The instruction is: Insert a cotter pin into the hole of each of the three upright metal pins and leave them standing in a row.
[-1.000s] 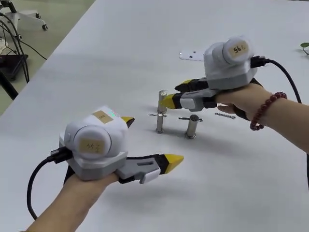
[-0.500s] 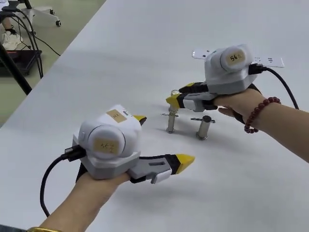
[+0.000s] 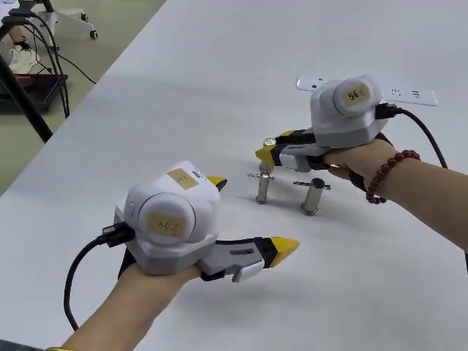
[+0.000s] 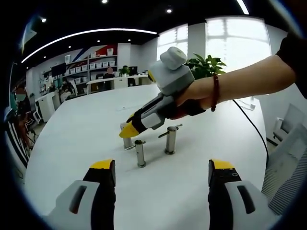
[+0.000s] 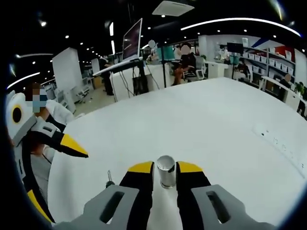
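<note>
one pin (image 5: 166, 176) sits pinched in right hand-held gripper (image 5: 165, 167).

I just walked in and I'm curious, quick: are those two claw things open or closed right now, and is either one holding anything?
Left gripper: open, holding nothing.
Right gripper: shut on a pin.

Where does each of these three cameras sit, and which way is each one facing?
Head view: on the headset, looking down at the white table, both hands, left gripper, right gripper.
Left gripper view: on the left gripper, facing three metal pins; own jaws wide apart.
Right gripper view: on the right gripper, facing across the table; own jaws closed on the rear pin.
Shared: head and left gripper views both show the right gripper at the pins.
</note>
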`<move>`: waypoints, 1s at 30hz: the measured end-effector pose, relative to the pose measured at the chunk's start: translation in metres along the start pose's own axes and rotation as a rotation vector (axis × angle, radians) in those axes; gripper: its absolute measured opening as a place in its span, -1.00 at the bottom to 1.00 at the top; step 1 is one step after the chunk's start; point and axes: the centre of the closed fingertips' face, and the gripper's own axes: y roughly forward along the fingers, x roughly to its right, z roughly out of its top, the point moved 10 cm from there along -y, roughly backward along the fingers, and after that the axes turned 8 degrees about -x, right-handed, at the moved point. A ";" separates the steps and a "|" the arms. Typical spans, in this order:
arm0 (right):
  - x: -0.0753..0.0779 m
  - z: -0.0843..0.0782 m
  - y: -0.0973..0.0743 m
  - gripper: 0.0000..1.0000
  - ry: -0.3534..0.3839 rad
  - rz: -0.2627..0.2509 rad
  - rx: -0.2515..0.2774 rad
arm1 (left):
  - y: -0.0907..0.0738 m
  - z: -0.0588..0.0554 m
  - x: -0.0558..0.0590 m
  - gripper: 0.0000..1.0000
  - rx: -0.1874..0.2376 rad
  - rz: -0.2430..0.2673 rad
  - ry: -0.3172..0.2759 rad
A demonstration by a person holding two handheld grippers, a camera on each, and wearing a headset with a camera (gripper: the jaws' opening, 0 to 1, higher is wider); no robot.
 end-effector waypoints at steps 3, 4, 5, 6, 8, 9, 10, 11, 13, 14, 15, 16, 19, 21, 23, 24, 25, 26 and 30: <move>0.003 0.000 0.001 -0.81 0.036 -0.005 0.005 | 0.000 0.000 0.000 0.55 0.001 -0.001 -0.001; 0.001 -0.001 0.000 -0.80 0.050 -0.001 0.009 | 0.000 0.000 0.001 0.55 0.004 0.000 -0.001; 0.001 -0.001 0.000 -0.80 0.046 0.000 0.011 | 0.000 0.001 0.001 0.55 0.011 0.000 0.004; 0.001 -0.002 0.000 -0.80 0.044 0.000 0.012 | 0.000 0.001 0.001 0.55 0.014 -0.001 0.006; 0.000 -0.002 -0.001 -0.80 0.045 0.005 0.008 | 0.000 0.001 0.002 0.56 0.013 -0.005 0.012; 0.000 -0.001 -0.001 -0.81 0.042 0.007 0.005 | 0.000 0.001 0.002 0.56 0.009 -0.005 0.014; 0.001 -0.001 -0.002 -0.81 0.042 0.005 0.000 | 0.001 0.000 0.003 0.56 0.005 -0.005 0.018; 0.001 -0.001 -0.002 -0.81 0.036 0.006 -0.004 | 0.001 0.000 0.003 0.56 0.003 -0.005 0.020; 0.003 0.000 0.000 -0.82 0.007 0.003 -0.012 | 0.001 0.000 0.002 0.56 0.003 -0.004 0.021; 0.001 0.001 -0.001 -0.83 -0.005 -0.001 -0.014 | 0.001 0.000 0.002 0.56 0.003 -0.003 0.022; 0.001 0.001 -0.002 -0.83 -0.009 -0.002 -0.016 | 0.001 0.000 0.002 0.56 0.003 -0.001 0.021; 0.002 0.001 -0.002 -0.83 -0.010 -0.004 -0.017 | 0.001 0.000 0.001 0.56 0.003 0.001 0.020; 0.003 0.000 -0.003 -0.84 -0.013 -0.005 -0.020 | 0.000 0.000 0.000 0.56 0.003 0.010 0.030; 0.003 -0.001 -0.004 -0.84 -0.014 -0.007 -0.025 | 0.000 0.000 0.000 0.57 0.004 0.007 0.024; 0.004 -0.002 -0.007 -0.84 -0.016 -0.008 -0.030 | 0.000 0.001 0.000 0.58 0.007 0.006 0.024; 0.004 -0.002 -0.009 -0.84 -0.017 -0.011 -0.033 | 0.000 0.001 0.000 0.59 0.009 0.006 0.025; 0.004 -0.003 -0.011 -0.84 -0.018 -0.014 -0.036 | 0.000 0.001 0.001 0.59 0.010 0.004 0.024; 0.003 -0.004 -0.014 -0.84 -0.019 -0.016 -0.036 | 0.000 0.001 0.001 0.60 0.008 0.003 0.025; 0.006 -0.009 -0.023 -0.84 -0.030 -0.028 -0.038 | 0.001 0.001 0.003 0.63 0.008 -0.004 0.035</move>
